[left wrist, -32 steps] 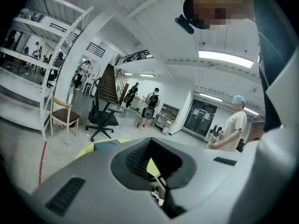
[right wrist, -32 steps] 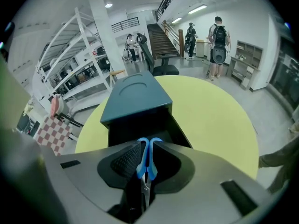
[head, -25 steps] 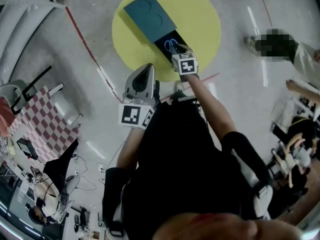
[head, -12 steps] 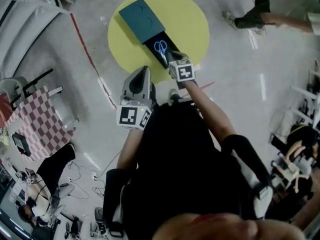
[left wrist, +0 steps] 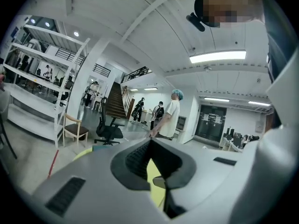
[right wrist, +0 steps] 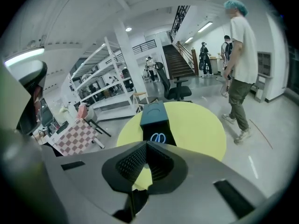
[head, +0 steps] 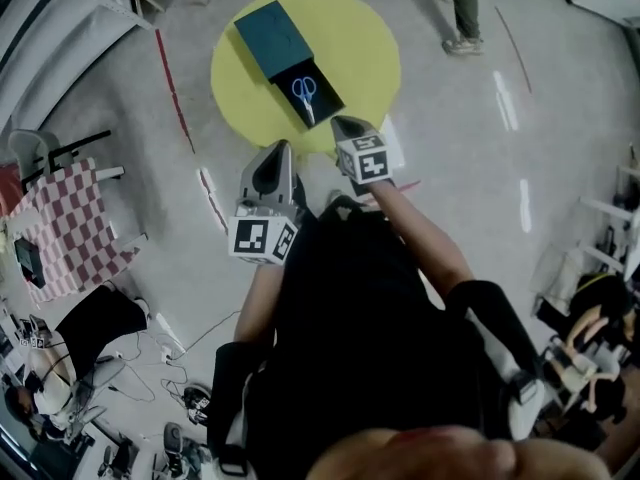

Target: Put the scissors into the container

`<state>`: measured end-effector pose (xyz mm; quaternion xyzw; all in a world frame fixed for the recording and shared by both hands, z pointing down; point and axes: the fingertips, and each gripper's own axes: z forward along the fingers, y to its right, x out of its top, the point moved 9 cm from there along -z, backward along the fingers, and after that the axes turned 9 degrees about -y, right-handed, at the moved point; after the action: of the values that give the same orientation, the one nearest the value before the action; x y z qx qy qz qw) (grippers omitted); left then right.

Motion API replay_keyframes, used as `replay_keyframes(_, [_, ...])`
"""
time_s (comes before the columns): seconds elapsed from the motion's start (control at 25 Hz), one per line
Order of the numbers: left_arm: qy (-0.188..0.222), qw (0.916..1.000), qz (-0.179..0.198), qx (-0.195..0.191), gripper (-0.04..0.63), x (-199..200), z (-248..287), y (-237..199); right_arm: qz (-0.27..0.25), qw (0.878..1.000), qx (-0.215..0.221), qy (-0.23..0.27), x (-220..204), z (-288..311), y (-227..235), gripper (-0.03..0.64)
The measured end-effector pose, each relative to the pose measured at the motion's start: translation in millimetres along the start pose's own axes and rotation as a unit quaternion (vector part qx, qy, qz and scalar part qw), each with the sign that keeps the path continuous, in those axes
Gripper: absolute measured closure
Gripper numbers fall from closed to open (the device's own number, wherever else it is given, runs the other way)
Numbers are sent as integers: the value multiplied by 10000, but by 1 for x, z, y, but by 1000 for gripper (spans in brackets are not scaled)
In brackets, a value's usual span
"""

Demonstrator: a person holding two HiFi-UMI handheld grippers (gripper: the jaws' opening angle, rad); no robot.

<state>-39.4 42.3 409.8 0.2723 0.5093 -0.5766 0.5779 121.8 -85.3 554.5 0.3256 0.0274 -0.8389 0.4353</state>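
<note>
Blue-handled scissors [head: 304, 92] lie in the black open part of a dark teal container [head: 270, 36] on a round yellow table [head: 370, 48]. My right gripper [head: 346, 124] hangs at the table's near edge, a little short of the container, shut with nothing in it. The left gripper [head: 279, 150] sits lower left of it, off the table, also shut and empty. In the right gripper view the scissors [right wrist: 158, 137] and the container [right wrist: 154, 115] show just beyond my jaws [right wrist: 146, 146]. The left gripper view looks out over the room past its jaws [left wrist: 150, 146].
A checkered table [head: 65, 233] stands at the left with a chair [head: 40, 158] beside it. A red tape line [head: 175, 98] runs across the floor. Cables [head: 150, 368] lie at the lower left. A person [head: 460, 3] walks beyond the yellow table, seen also as a person [right wrist: 240, 64].
My right gripper has drawn back from the container toward me, leaving the scissors lying inside. A person has walked across the far side of the floor.
</note>
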Motion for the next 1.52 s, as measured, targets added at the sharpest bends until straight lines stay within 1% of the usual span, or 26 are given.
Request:
replay_keyframes(0.24, [-14, 9998, 87, 204, 598, -3, -28, 30, -44, 9993, 221, 300, -18, -47, -5, 618])
replay_keyframes(0.44, [-61, 9997, 91, 196, 598, -5, -45, 46, -76, 9976, 314, 605, -26, -87, -17, 618])
replay_keyframes(0.76, [-44, 9997, -49, 222, 598, -12, -72, 59, -181, 9936, 422, 1028, -42, -142, -40, 618])
replay_keyframes(0.88, [-13, 9998, -60, 207, 598, -14, -85, 57, -255, 9902, 507, 1273, -45, -162, -56, 618])
replay_keyframes(1.04, [29, 9997, -9, 227, 598, -13, -101, 51, -290, 9858, 492, 1581, -43, -185, -76, 618])
replay_keyframes(1.16, [101, 9997, 109, 217, 598, -8, -109, 46, -314, 9829, 475, 1752, -39, -200, -88, 618])
replay_keyframes(1.32, [136, 9997, 109, 182, 598, -8, -121, 35, -461, 9794, 454, 1913, -40, -207, -112, 618])
replay_keyframes(1.52, [126, 9998, 145, 59, 598, -13, -129, 27, -494, 9769, 415, 2036, -47, -206, -133, 618])
